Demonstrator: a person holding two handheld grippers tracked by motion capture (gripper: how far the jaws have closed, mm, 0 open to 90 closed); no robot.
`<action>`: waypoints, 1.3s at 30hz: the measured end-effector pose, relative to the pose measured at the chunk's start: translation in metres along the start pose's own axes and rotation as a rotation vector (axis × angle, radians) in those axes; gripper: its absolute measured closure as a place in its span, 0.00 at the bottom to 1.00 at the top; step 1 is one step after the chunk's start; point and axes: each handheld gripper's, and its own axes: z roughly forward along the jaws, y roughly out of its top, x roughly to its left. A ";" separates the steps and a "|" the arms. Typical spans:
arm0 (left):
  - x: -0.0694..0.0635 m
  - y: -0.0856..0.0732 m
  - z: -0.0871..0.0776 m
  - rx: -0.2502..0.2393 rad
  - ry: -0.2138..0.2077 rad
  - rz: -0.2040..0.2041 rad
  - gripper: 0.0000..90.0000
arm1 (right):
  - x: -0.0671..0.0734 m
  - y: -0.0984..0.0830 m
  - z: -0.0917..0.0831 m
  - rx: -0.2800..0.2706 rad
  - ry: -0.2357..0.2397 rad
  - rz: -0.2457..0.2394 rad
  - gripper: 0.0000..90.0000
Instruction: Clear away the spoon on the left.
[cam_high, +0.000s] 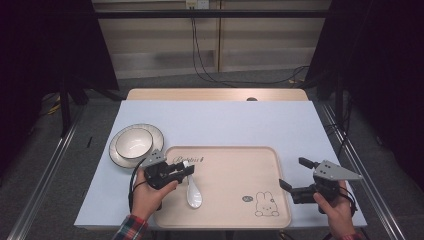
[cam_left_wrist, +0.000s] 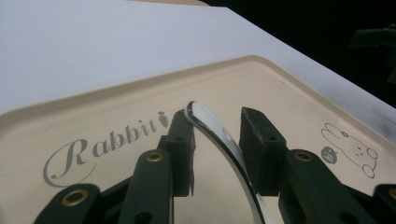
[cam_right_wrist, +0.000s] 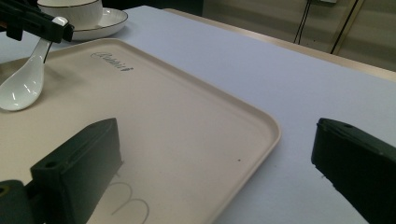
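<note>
Lying on tray (cam_high: 235, 170), spoon (cam_high: 193, 194) handle between spread left claw (cam_high: 189, 170), bowl (cam_high: 133, 142) beside, right claw (cam_high: 292, 173) spread

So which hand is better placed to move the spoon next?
Left. Its tool already straddles the white spoon's handle on the tray, one pad touching, the other apart. The right tool stands open at the tray's far edge.

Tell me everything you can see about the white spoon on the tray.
The spoon is a glossy white soup spoon, ceramic by its look, with a deep oval bowl and a short curved handle. Its bowl rests on the beige tray, in the left part, and the handle rises obliquely. The handle tip lies between the jaws of the left gripper; it touches one pad, while a gap shows on the other side.
</note>
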 end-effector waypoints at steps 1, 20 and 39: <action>0.000 0.000 0.000 0.000 0.001 0.001 0.72 | 0.000 0.000 0.000 0.000 0.008 0.001 0.01; 0.005 -0.002 0.003 0.010 0.035 0.009 0.67 | 0.001 0.002 0.003 0.000 0.009 -0.009 0.01; 0.006 -0.001 0.007 0.022 0.067 0.020 0.61 | 0.003 0.002 0.003 0.001 0.010 -0.015 0.01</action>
